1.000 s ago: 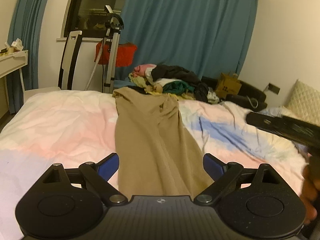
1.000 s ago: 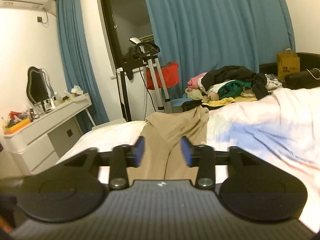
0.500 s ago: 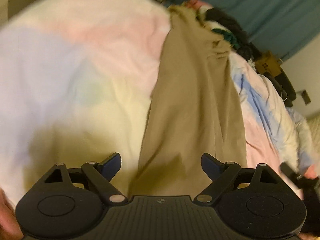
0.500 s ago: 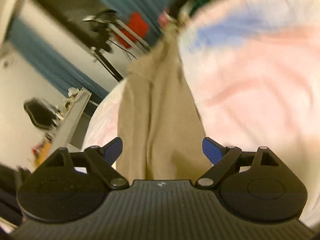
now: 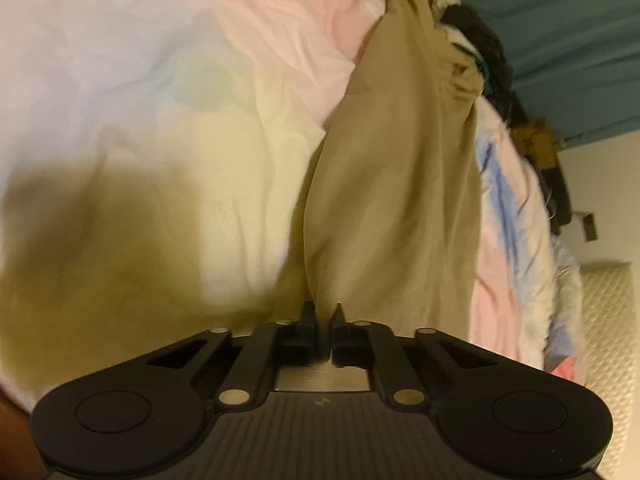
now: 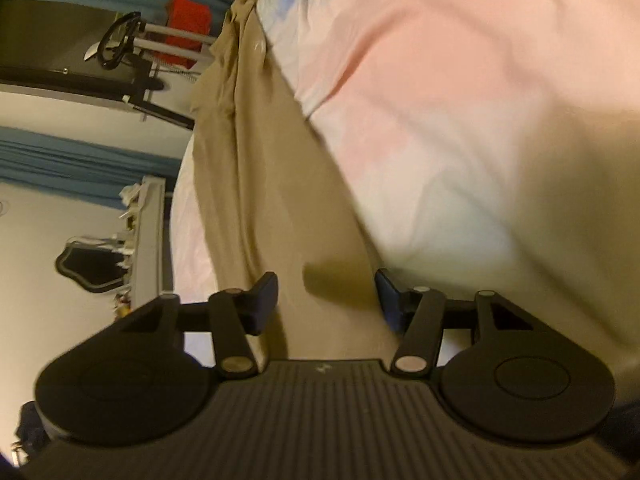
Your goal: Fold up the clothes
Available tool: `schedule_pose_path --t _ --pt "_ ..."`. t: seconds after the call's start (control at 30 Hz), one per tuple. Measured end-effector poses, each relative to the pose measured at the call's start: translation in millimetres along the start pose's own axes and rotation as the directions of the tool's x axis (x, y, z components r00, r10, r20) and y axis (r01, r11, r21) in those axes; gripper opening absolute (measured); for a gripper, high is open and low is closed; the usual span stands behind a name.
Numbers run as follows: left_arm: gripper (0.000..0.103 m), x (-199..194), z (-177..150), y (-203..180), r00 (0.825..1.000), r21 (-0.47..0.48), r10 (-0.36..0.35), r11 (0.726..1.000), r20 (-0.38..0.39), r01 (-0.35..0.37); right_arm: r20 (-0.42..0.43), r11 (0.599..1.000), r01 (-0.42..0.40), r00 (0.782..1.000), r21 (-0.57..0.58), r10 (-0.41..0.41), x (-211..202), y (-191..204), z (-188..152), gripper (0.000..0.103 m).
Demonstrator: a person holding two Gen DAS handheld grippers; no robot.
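A long tan garment (image 5: 400,168) lies stretched along the pastel bedspread (image 5: 160,100). My left gripper (image 5: 323,312) is shut on the garment's near left edge, a ridge of cloth pinched between its jaws. In the right wrist view the same tan garment (image 6: 260,200) runs away from me over the bedspread (image 6: 460,100). My right gripper (image 6: 326,294) is open, its jaws apart over the garment's near right edge, with cloth lying between them.
A pile of mixed clothes (image 5: 480,40) sits at the bed's far end before a blue curtain (image 5: 560,20). A quilted pillow (image 5: 608,340) lies at the right. A white dresser (image 6: 148,240), a mirror (image 6: 86,266) and a metal stand (image 6: 132,44) are beside the bed.
Both grippers tilted down and dropped to the garment's near end. My left gripper closed on the cloth. My right gripper, nearly shut a second ago, opened and has since narrowed somewhat.
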State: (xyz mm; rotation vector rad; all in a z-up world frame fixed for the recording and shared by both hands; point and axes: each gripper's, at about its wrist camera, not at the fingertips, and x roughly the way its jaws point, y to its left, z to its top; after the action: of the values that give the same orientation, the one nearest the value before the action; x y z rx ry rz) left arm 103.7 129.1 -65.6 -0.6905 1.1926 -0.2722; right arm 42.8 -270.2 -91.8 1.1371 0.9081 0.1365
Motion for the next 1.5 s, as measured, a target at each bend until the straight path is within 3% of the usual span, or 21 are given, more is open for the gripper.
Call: schedule_pose_path --t 0.13,0.23,0.3,0.4,0.5,0.63,0.77,1.03,1.13,1.37,1.5 --pt "0.009 0 0 2 1.000 -0.017 0.007 1.000 -0.007 -0.007 -0.052 0.999 0.026 0.998 -0.019 -0.027 2 2 -6 0.056" --pt "0.040 12 4 5 0.998 -0.054 0.031 0.998 -0.055 -0.034 -0.081 0.996 0.059 0.995 -0.060 -0.063 5 7 -11 0.056" --pt "0.041 17 4 3 0.997 -0.045 0.032 0.998 -0.073 -0.035 -0.091 0.992 0.086 0.991 -0.095 -0.095 6 12 -14 0.055" --pt "0.039 17 2 -1 0.996 -0.013 0.032 0.999 -0.086 -0.033 -0.103 0.976 0.154 0.980 -0.157 -0.171 8 21 -17 0.029" --pt "0.012 14 -2 0 0.995 -0.010 0.010 1.000 -0.101 -0.012 -0.108 0.962 0.175 0.974 -0.210 -0.201 6 33 -19 0.014" --pt "0.006 1 0 2 0.995 -0.052 -0.041 0.998 -0.090 0.037 -0.053 0.956 0.146 0.985 -0.255 -0.165 -13 59 -11 0.010" --pt "0.005 -30 9 -8 0.986 -0.067 -0.162 0.985 -0.026 0.160 0.011 0.949 0.106 0.994 -0.296 -0.108 -36 88 -1 0.010" --pt "0.005 -100 18 -38 0.932 -0.009 -0.353 0.935 0.087 0.355 0.123 0.924 0.025 0.992 -0.383 0.024 -87 143 15 0.009" --pt "0.005 -115 2 -34 0.927 0.014 -0.364 0.931 0.086 0.365 0.144 0.909 -0.003 0.987 -0.417 0.069 -108 150 4 0.009" --pt "0.005 -129 -66 5 0.940 -0.042 -0.340 0.939 0.039 0.341 0.132 0.905 0.004 0.990 -0.425 0.058 -128 107 -46 0.009" --pt "0.005 -113 -61 4 0.944 -0.065 -0.328 0.942 0.024 0.329 0.128 0.919 0.012 0.991 -0.393 0.042 -123 83 -57 0.009"
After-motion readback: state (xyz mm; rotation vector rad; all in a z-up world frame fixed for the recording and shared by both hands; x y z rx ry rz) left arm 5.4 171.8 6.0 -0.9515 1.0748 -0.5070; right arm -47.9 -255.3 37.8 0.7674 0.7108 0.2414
